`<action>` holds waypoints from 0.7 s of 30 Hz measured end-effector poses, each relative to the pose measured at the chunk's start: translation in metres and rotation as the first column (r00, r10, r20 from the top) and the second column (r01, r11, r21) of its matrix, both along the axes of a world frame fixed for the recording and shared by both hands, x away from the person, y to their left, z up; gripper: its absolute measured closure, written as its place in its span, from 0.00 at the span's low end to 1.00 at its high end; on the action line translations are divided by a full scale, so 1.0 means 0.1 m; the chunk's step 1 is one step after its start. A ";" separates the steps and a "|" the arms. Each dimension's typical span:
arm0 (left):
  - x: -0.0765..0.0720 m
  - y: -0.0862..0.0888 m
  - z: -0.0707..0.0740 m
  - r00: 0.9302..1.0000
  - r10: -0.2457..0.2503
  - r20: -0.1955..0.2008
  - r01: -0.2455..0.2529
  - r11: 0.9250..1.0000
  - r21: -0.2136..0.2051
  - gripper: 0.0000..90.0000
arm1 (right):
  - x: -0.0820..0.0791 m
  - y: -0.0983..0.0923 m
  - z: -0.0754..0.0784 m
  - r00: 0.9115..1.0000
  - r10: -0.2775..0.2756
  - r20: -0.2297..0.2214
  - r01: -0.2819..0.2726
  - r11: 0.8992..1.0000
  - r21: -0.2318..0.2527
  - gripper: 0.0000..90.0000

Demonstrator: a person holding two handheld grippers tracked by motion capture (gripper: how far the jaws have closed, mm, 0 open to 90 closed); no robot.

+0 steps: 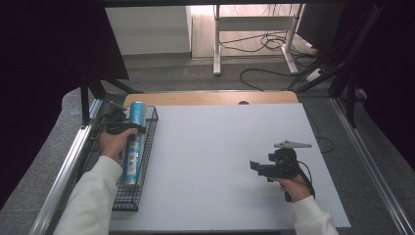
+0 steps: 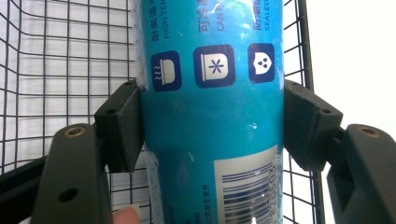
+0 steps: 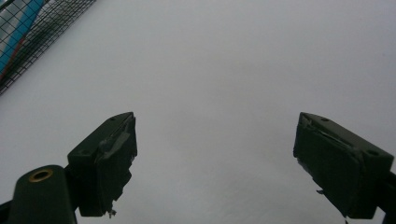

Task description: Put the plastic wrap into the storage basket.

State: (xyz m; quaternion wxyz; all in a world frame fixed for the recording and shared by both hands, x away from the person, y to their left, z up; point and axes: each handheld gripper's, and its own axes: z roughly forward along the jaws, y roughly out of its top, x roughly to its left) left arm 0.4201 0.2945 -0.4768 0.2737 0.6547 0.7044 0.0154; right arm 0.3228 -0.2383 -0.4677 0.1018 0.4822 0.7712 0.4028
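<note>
A blue cylindrical package (image 1: 132, 152) with white icons and a barcode lies lengthwise in a black wire basket (image 1: 150, 128) at the table's left edge. My left gripper (image 1: 131, 129) is shut on it. In the left gripper view its two black pads press both sides of the package (image 2: 210, 98), with the basket mesh (image 2: 56, 70) behind. My right gripper (image 1: 255, 167) hovers low over the white table top (image 1: 220, 142) at the right front. Its jaws (image 3: 215, 158) stand wide open with nothing between them.
The basket corner (image 3: 32, 37) with the blue package (image 3: 11, 28) inside shows far off in the right gripper view. A wooden strip (image 1: 210, 98) edges the table's far side. Metal rails (image 1: 68, 161) run along both sides, with cables (image 1: 274, 44) on the floor beyond.
</note>
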 end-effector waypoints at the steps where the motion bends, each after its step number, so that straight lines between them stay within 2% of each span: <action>1: 0.00 0.00 0.00 1.000 -0.003 -0.005 0.003 1.000 0.001 0.34 | 0.00 0.00 0.00 1.000 -0.002 0.001 0.002 1.000 0.000 0.15; 5: -0.02 -0.01 0.01 1.000 -0.018 -0.006 0.018 1.000 0.025 0.33 | 0.01 0.00 -0.01 1.000 -0.005 -0.001 0.005 1.000 -0.001 0.15; 9: -0.04 -0.05 -0.03 0.998 -0.044 -0.036 0.046 0.997 0.059 0.29 | 0.00 0.00 0.00 1.000 -0.002 -0.001 0.002 1.000 -0.001 0.15; 11: -0.06 -0.08 -0.04 0.998 -0.049 -0.027 0.051 0.995 0.082 0.32 | 0.00 0.01 0.00 1.000 -0.002 0.001 0.002 1.000 0.000 0.15; 15: -0.07 -0.06 -0.04 0.999 -0.034 -0.025 0.036 0.997 0.065 0.33 | 0.00 0.01 -0.01 1.000 -0.001 -0.001 0.001 1.000 -0.002 0.15; 18: -0.05 -0.05 -0.04 0.999 -0.030 -0.039 0.031 0.999 0.045 0.34 | -0.01 0.02 -0.01 1.000 0.001 0.000 -0.001 1.000 -0.003 0.15; 21: -0.05 -0.01 0.00 0.997 -0.047 -0.063 0.049 0.999 0.023 0.34 | 0.00 0.00 -0.01 1.000 -0.002 -0.001 0.002 1.000 -0.002 0.15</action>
